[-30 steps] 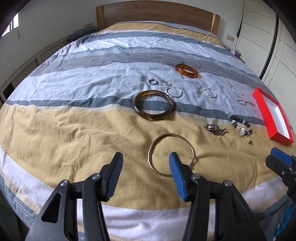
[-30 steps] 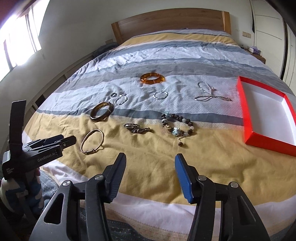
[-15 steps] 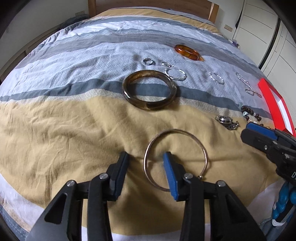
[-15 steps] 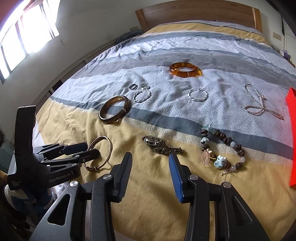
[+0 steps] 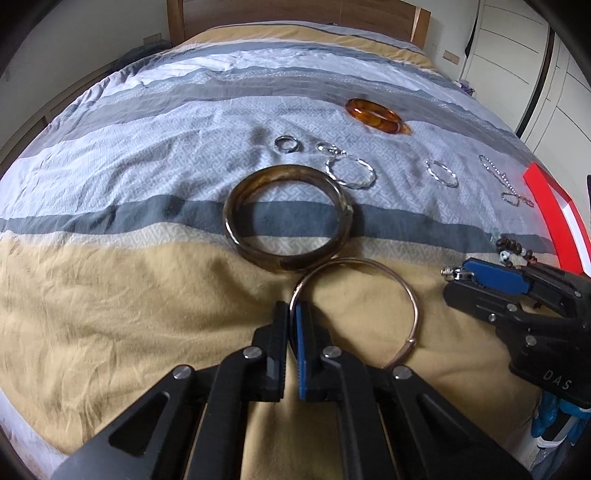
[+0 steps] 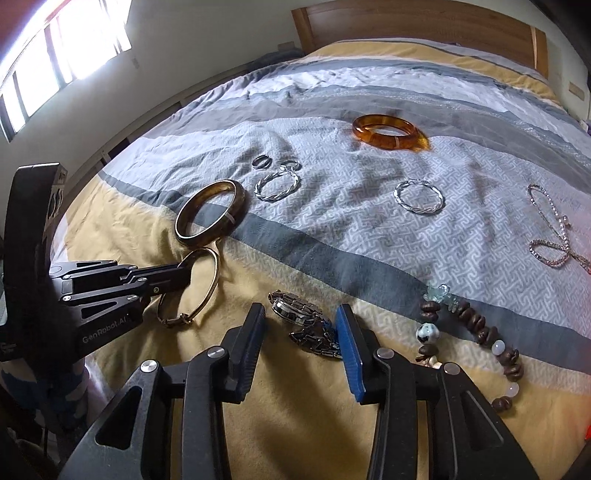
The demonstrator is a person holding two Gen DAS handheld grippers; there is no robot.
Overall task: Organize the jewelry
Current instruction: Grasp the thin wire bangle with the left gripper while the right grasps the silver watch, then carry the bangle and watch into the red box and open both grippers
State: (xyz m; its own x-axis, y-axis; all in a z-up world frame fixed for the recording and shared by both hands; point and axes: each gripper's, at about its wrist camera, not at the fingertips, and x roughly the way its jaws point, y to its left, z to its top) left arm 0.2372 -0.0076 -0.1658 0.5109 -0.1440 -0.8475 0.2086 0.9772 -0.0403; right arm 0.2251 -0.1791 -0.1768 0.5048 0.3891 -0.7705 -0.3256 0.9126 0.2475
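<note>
My left gripper [image 5: 291,314] is shut on the near-left rim of a thin gold bangle [image 5: 410,291], which lies on the yellow band of the bedspread; the bangle also shows in the right wrist view [image 6: 214,273]. My right gripper [image 6: 301,325] is open, its fingers on either side of a metal watch [image 6: 295,314] on the bed. A dark brown bangle [image 5: 288,218] lies just beyond the gold one. A red tray [image 5: 554,214] sits at the right edge of the bed.
An amber bangle [image 6: 388,133], twisted silver hoops [image 6: 419,195], small rings [image 6: 262,161], a rhinestone chain [image 6: 550,229] and a beaded bracelet [image 6: 476,328] lie spread on the striped bedspread. A wooden headboard [image 5: 295,14] stands at the far end and a wardrobe [image 5: 535,55] at the right.
My left gripper moved forward and closed on the gold bangle's rim. My right gripper moved forward and down until its open fingers straddle the watch.
</note>
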